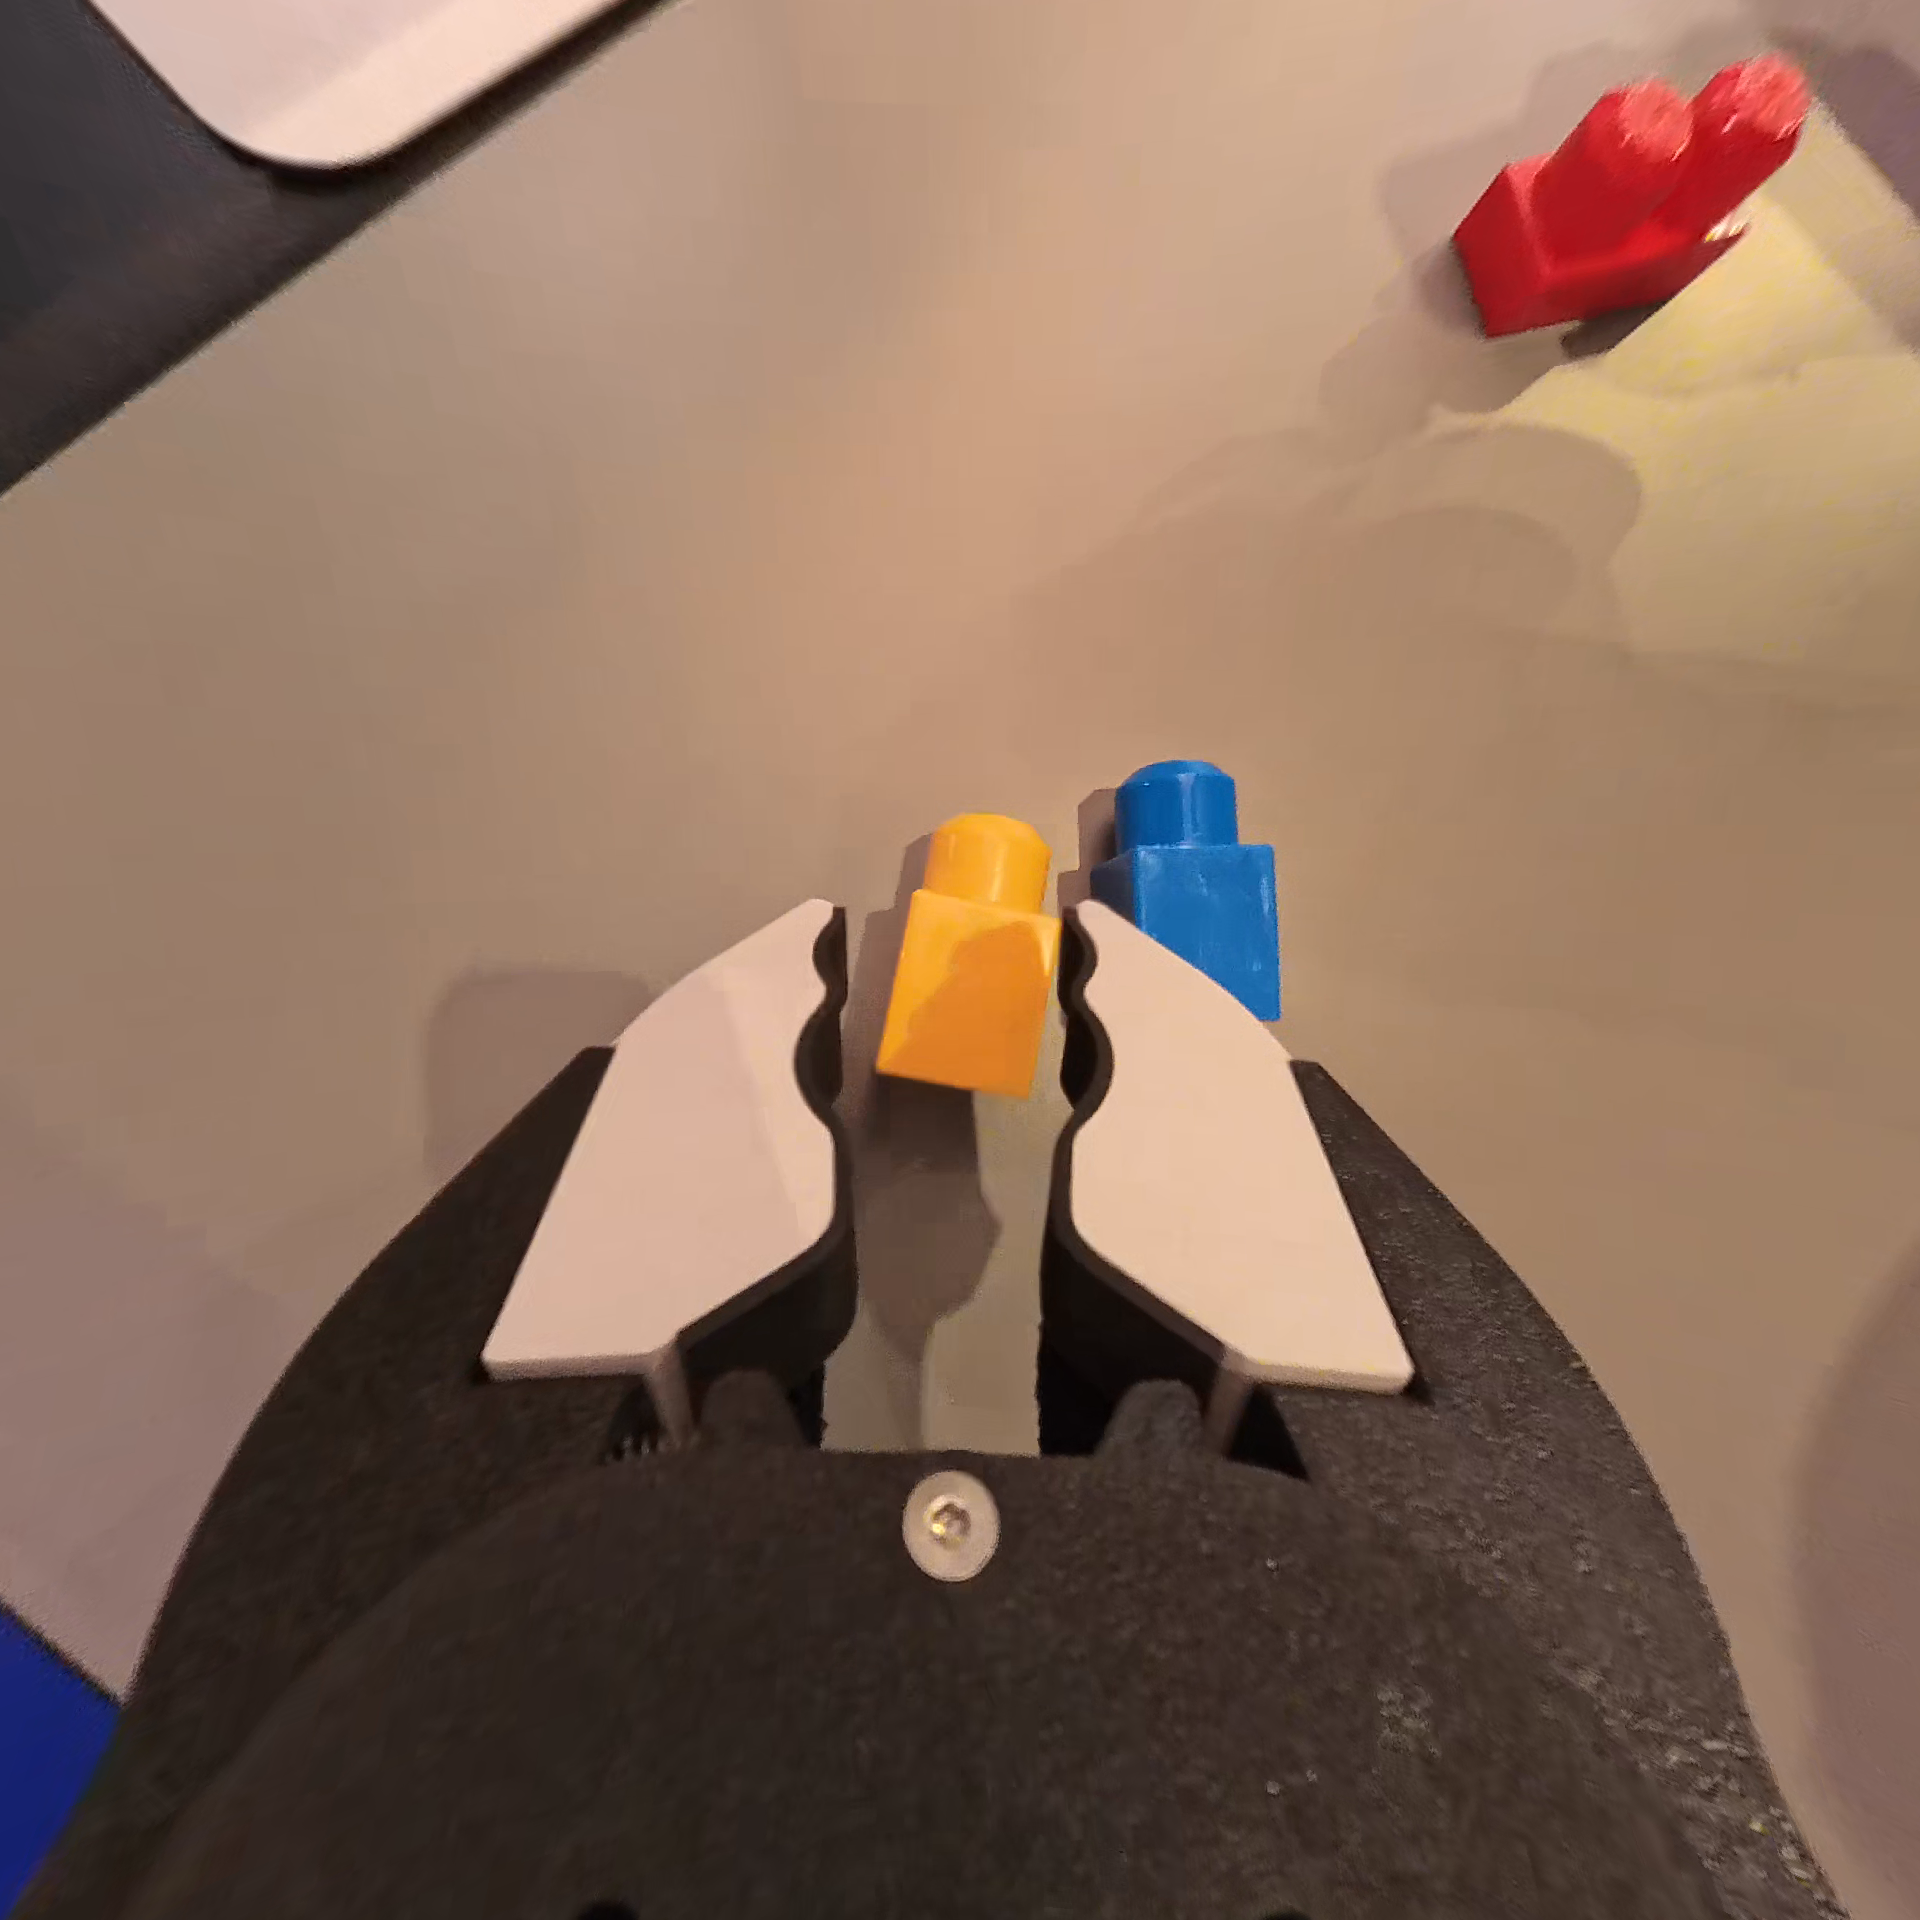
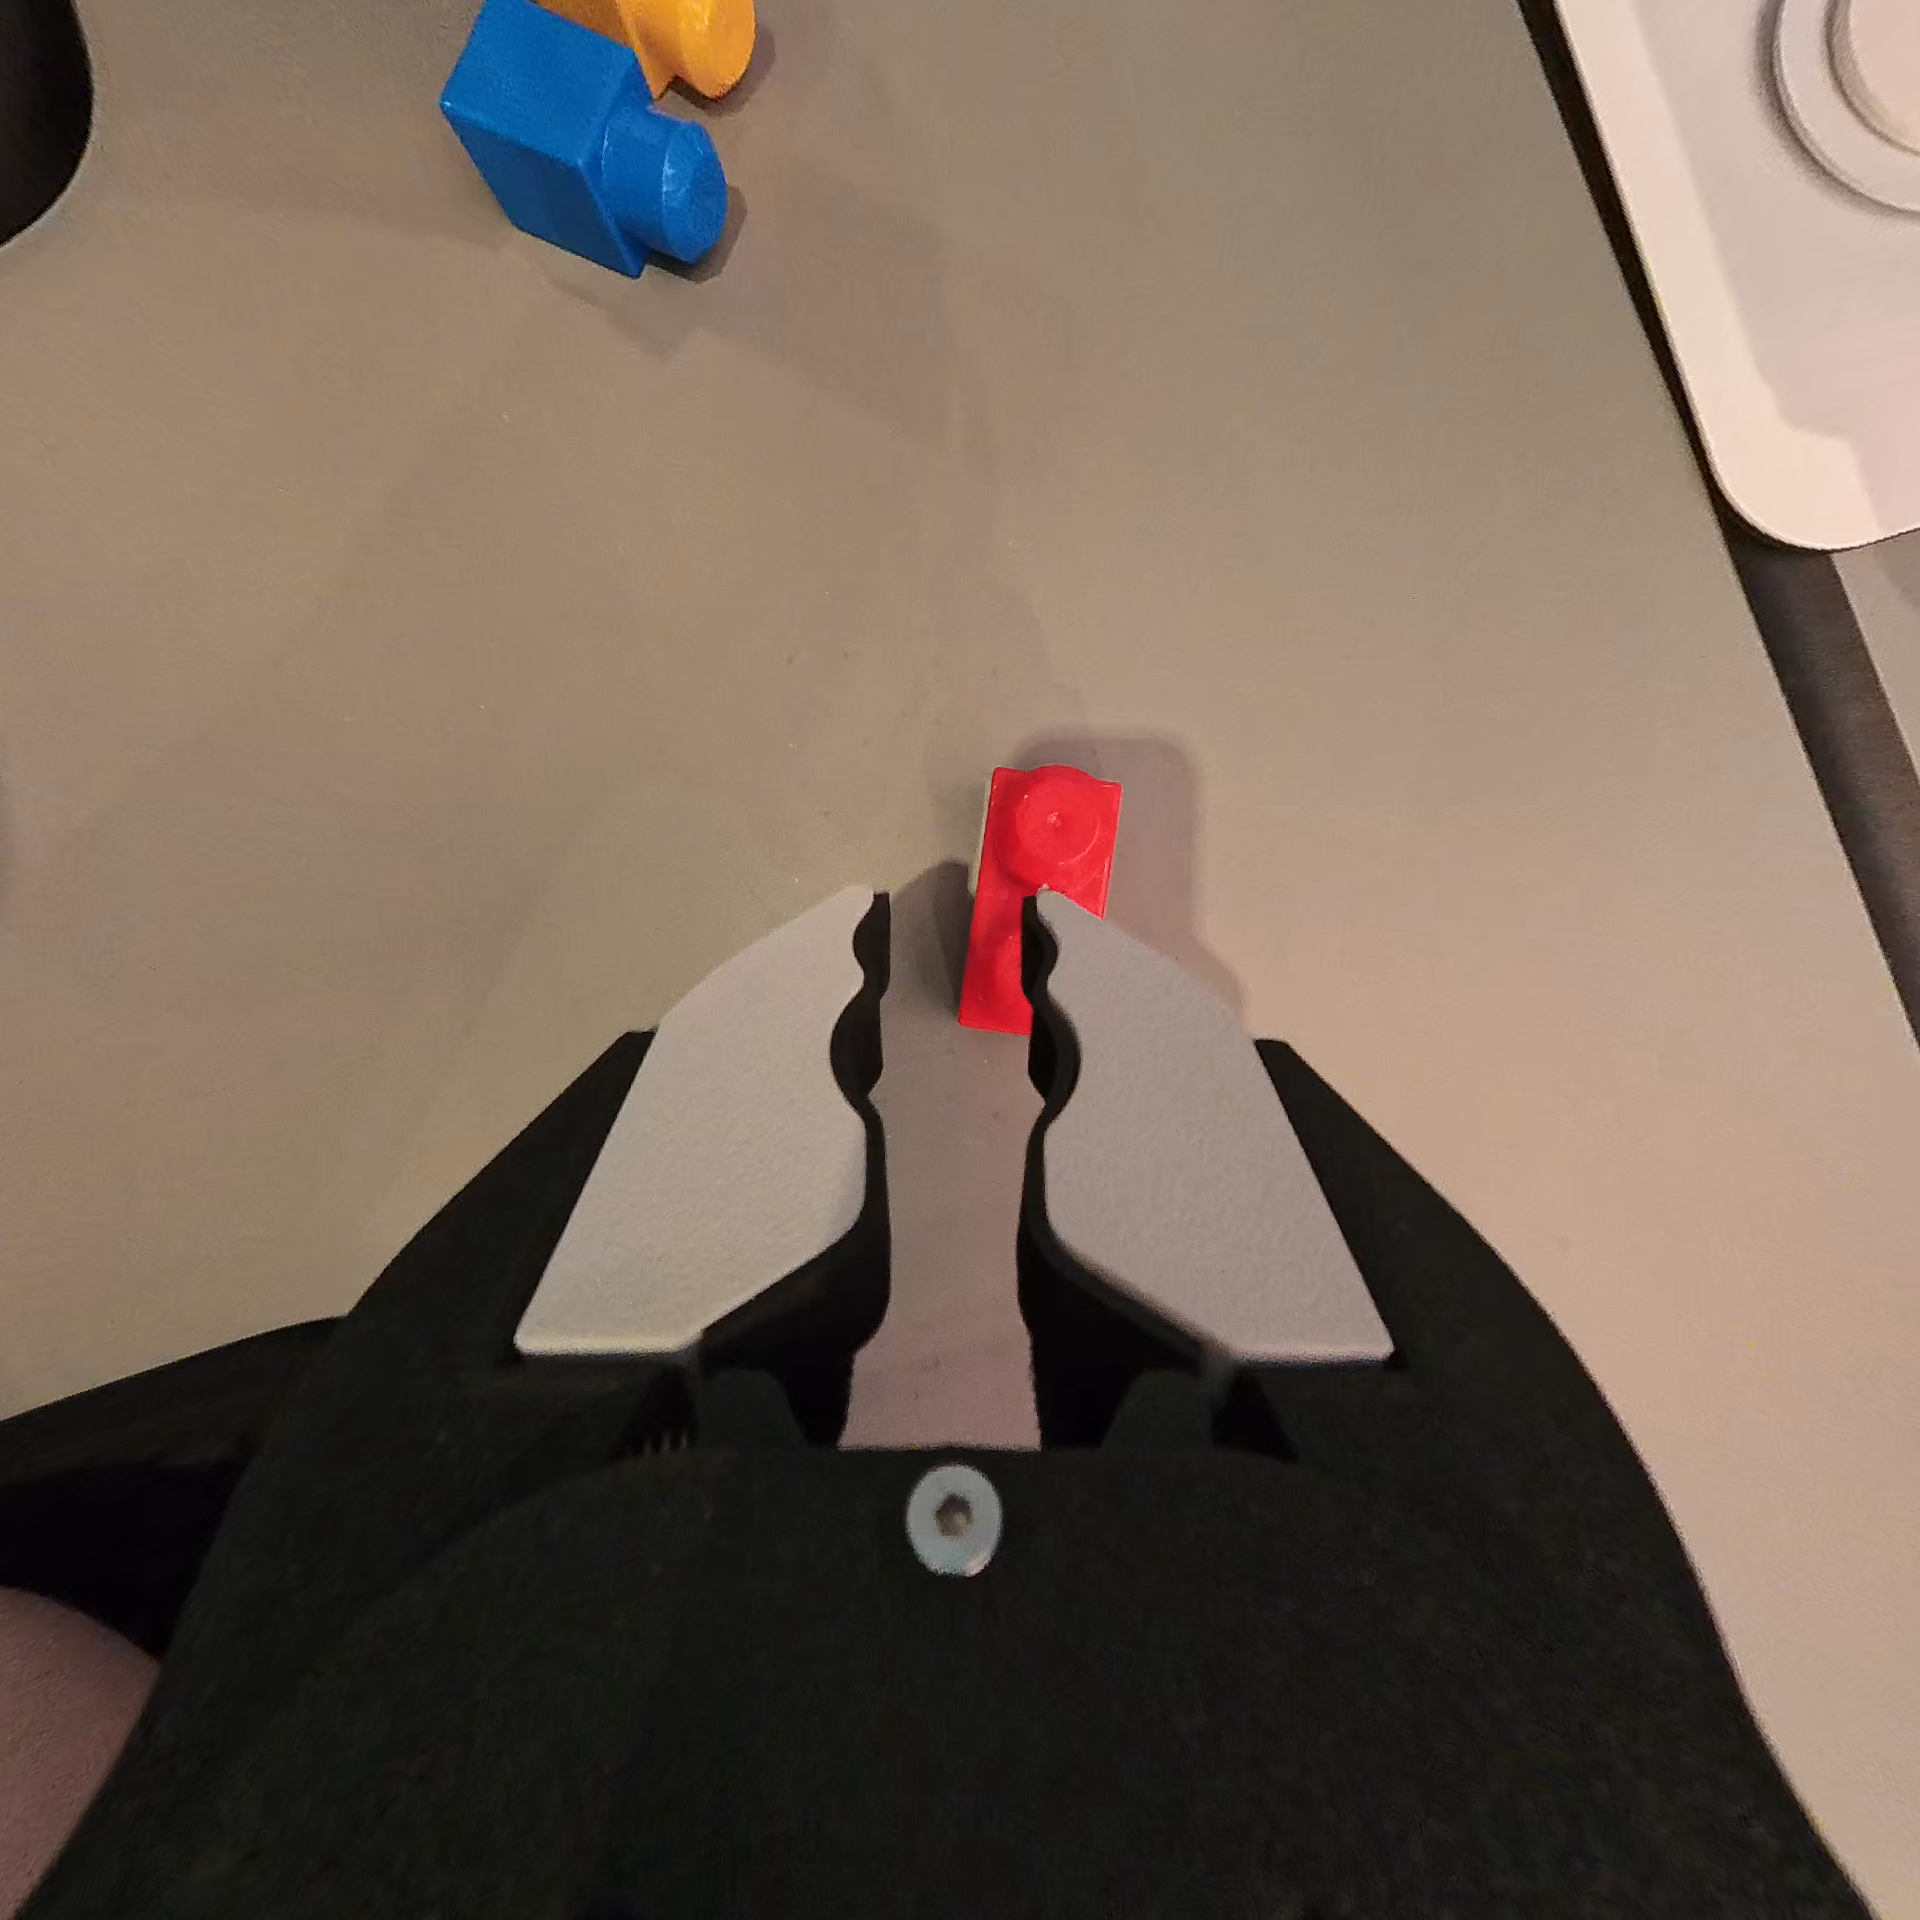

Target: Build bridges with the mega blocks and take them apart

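Straddling yellow block, left hand-held gripper open; right hand-held gripper open, empty.

Left claw pointed down and forward, grey fingers parted with a clear gap. Right claw angled likewise, fingers apart, gripping nothing.

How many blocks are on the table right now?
3: the yellow block between the left tool's fingers, the blue block beside it, the red block under the right tool.
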A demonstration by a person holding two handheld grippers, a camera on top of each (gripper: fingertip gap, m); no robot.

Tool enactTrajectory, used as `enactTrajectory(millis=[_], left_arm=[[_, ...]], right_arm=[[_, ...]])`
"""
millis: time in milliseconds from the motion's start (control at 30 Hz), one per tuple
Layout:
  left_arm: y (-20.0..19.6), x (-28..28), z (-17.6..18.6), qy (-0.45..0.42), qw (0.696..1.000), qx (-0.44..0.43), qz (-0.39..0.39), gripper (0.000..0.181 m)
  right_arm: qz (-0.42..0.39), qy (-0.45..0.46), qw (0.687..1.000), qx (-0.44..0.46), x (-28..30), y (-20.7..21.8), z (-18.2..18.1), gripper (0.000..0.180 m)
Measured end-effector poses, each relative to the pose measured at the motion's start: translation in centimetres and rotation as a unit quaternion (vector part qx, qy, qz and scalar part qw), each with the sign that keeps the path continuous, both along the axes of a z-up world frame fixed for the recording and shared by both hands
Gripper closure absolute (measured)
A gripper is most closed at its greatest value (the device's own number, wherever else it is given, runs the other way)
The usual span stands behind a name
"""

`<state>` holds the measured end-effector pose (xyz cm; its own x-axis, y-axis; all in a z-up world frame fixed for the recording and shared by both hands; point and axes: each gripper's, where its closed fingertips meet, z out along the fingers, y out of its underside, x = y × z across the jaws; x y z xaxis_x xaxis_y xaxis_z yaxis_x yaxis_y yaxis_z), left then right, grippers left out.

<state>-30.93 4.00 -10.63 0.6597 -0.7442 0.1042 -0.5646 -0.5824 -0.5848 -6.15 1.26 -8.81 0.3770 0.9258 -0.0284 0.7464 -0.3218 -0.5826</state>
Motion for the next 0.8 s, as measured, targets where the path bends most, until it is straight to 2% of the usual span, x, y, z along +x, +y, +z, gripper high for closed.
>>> enactTrajectory(millis=[133, 267, 433, 567, 700, 800], left_arm=[[0.0, -2.3, 0.4, -0.045, 0.998, 0.0, 0.036, 0.149], [-0.7, -2.6, -0.8, -0.111, 0.992, -0.054, 0.041, 0.158], [0.0, -2.8, -1.1, -0.123, 0.991, -0.044, 0.037, 0.154], [-0.7, -2.2, -1.8, -0.135, 0.987, -0.083, 0.023, 0.151], [-0.7, -1.6, -1.6, -0.163, 0.982, -0.092, 0.024, 0.162], [-0.7, -1.2, -1.6, -0.183, 0.978, -0.094, 0.031, 0.162]], right_arm=[[0.002, 0.0, 1.0, -0.002, 0.0, 0.0, -0.1, 0.156], [0.004, 0.0, 1.0, -0.003, -0.2, 0.0, -0.1, 0.156], [0.004, -0.007, 1.0, -0.007, -0.1, 0.0, -0.4, 0.156], [0.003, -0.006, 1.0, -0.008, -0.1, 0.0, -0.5, 0.156], [0.006, -0.014, 1.0, -0.012, 0.0, -0.1, -0.8, 0.157], [0.006, -0.016, 1.0, -0.01, 0.0, -0.1, -0.8, 0.157]])
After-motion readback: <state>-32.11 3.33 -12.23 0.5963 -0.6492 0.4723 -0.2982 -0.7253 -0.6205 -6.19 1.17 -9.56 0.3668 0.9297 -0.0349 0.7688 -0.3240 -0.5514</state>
